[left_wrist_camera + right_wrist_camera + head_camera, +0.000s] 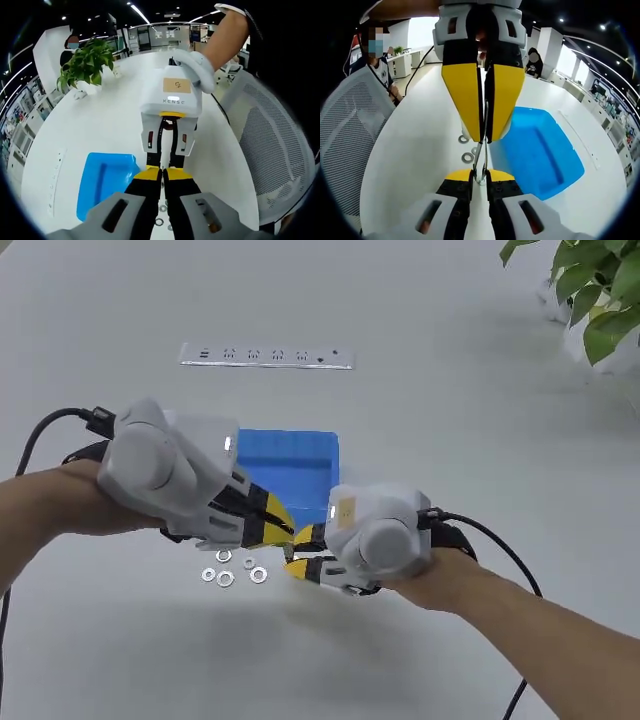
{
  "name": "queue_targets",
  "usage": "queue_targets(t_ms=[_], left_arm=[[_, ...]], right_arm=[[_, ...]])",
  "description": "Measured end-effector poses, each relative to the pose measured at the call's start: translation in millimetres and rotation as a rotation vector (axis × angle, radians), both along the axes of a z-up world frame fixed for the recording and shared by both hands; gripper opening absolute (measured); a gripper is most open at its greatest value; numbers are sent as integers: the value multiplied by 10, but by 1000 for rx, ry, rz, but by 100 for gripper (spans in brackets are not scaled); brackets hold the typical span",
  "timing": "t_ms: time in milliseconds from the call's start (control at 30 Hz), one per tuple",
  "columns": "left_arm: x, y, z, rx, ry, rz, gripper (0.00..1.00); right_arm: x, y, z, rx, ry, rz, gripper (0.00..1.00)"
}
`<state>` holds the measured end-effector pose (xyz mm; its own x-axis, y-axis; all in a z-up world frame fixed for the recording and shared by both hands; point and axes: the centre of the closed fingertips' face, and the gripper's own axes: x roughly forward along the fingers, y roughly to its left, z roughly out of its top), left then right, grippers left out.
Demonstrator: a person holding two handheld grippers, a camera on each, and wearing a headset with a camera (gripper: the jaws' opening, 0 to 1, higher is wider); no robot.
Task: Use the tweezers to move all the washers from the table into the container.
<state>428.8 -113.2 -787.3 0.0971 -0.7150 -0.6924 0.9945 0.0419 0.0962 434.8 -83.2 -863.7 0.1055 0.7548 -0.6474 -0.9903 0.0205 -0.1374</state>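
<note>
Passing the tweezers between tools is judged the step in hand; no washer is lifted yet.

Head view: the left tool [280, 527] and right tool [300, 552] meet tip to tip just beside the washers [232, 571]. These lie on the tabletop [420, 390] at the near side of the blue container [290, 462].

Left gripper view: this tool's jaws stand almost together, with washers beyond them.

Right gripper view: the tweezers [481, 150] run from the left tool's near-closed yellow jaws into the right tool's own. Both appear pinched on them.

Next move: one tool must let go, and the tweezer tips then need aiming at a single washer.
</note>
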Motion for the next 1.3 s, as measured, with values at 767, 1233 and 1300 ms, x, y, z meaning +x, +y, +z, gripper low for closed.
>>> queue_targets(t_ms=[767,1233,1300], left_arm=[[59,5,-40,-3,12,22,6],[-12,15,-19,4,22,16,6],[-19,18,-2,3,21,18,6]], right_arm=[[13,-1,-25,-5,47,-26,10],[-36,-1,-7,-15,43,-14,10],[-44,-2,12,-13,41,-13,10]])
